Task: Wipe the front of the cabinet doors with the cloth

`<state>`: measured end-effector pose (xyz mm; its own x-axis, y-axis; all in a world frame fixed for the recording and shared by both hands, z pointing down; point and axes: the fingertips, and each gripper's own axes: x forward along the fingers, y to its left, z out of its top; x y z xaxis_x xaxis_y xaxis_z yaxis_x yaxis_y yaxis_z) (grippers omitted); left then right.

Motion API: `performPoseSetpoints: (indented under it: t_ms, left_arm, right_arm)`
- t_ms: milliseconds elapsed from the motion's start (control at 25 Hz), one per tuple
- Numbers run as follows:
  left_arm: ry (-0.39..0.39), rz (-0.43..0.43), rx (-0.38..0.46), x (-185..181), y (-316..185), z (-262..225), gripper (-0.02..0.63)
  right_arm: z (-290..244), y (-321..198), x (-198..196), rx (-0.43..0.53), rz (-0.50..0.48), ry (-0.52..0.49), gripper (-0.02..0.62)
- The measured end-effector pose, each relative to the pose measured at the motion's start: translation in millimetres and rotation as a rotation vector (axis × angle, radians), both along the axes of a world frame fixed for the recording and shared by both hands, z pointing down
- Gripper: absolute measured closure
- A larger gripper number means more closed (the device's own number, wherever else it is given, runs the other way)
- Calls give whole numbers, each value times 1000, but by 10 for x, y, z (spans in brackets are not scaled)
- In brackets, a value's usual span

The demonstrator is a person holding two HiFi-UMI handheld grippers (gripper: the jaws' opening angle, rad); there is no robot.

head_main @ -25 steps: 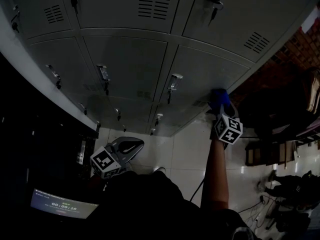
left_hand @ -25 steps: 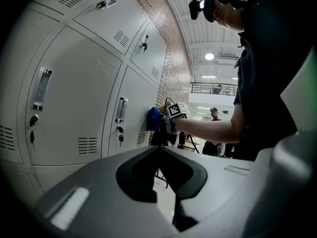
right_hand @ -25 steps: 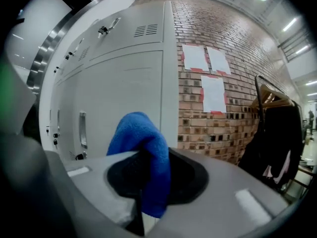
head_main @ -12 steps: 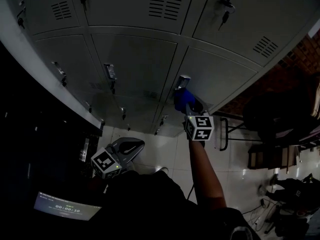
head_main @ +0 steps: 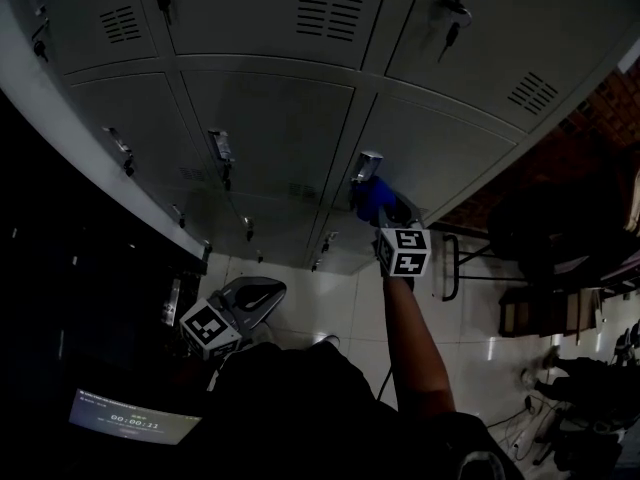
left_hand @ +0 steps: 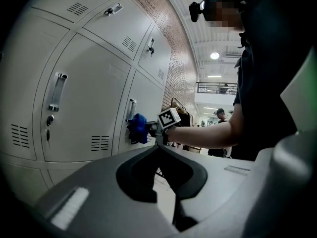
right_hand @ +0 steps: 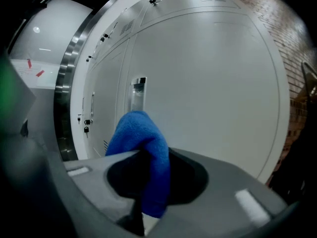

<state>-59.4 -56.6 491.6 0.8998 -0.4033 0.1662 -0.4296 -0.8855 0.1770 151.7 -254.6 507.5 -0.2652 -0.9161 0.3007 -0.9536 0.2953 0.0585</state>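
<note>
The right gripper has its two grey jaws clamped on a folded blue terry cloth, which bulges out past the jaw tips and hangs down between them. The bulge of the cloth meets the face of a pale grey metal cabinet door, just below that door's upright recessed chrome handle. In the left gripper view the cloth looks to be touching the panel beside the handle. Behind the jaws sits the white cube with square black markers. A bare forearm stretches from it back to the person's dark-clothed body at the near edge of the head view.

The left gripper has its jaws pressed together with nothing between them. It is held low and near the body, at the left, well apart from the cabinet. Its camera looks across at the right gripper and the cloth.

The cabinet is a bank of grey locker doors in rows, each with a small louvred vent and a handle. Small keys hang from some of the locks. To the right of the lockers stands a red brick wall. Below lies a glossy white tiled floor, and at the near left a small lit screen glows in the dark.
</note>
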Motion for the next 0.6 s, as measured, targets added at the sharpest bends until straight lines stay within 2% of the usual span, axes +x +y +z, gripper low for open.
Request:
performPoseSetpoints:
  t_ms: [160,440,600]
  left_arm:
    - [-1,27,-1,108,2,-3,605]
    - [2,83,1,345,42,-46,605]
    - [-2,111,2,467,89,-44,606]
  right_arm:
    - [49,81,474,-20,89,-5,526]
    - [176,280,1562,-59,325,-5,526]
    - [253,368,1979,-68,414,-9,526]
